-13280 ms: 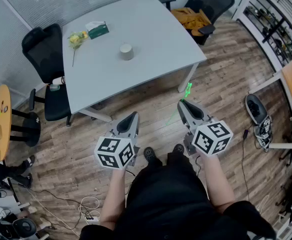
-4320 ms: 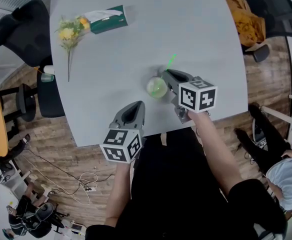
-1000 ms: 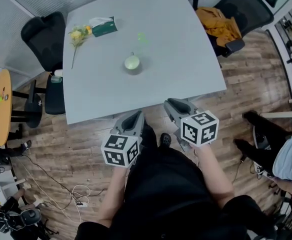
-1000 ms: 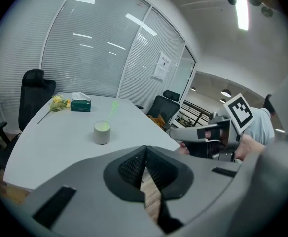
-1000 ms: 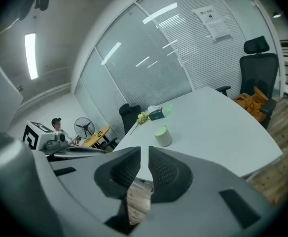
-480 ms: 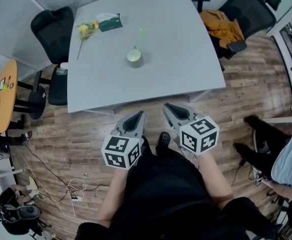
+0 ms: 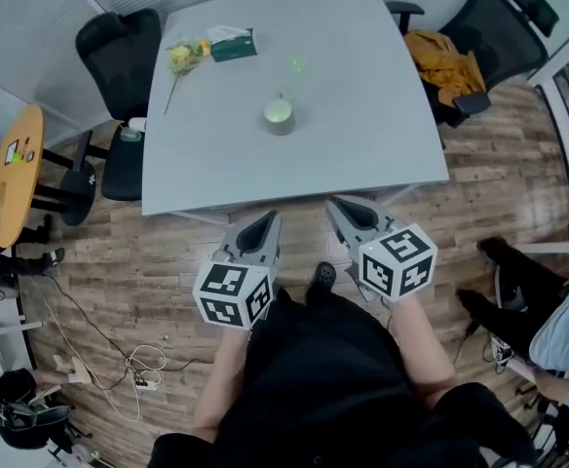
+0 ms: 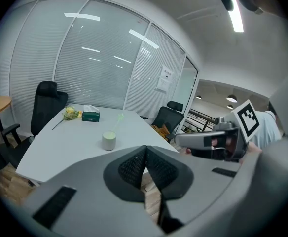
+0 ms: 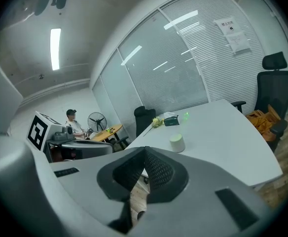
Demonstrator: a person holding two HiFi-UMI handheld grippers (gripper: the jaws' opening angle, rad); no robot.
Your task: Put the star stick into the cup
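Observation:
A pale cup (image 7: 279, 115) stands near the middle of the grey table (image 7: 382, 135). The green star stick (image 7: 296, 65) is upright in it, star on top. The left gripper view shows the cup (image 8: 109, 140) and stick (image 8: 118, 120) far ahead, and so does the right gripper view, cup (image 9: 177, 143) and star (image 9: 186, 115). My left gripper (image 7: 262, 221) and right gripper (image 7: 342, 206) hang over the wooden floor just short of the table's near edge. Both are shut and hold nothing.
Yellow flowers (image 7: 180, 58) and a green tissue box (image 7: 232, 45) lie at the table's far left. Black chairs stand at the left (image 7: 119, 52) and right (image 7: 489, 18), the right one with orange cloth (image 7: 442, 61). A round wooden table (image 7: 17, 169), floor cables (image 7: 138, 364) and a person (image 7: 557, 330) are around.
Earlier my right gripper carried the star stick to the cup and let it go there. Both grippers have since drawn back off the table; in the last second they hardly moved.

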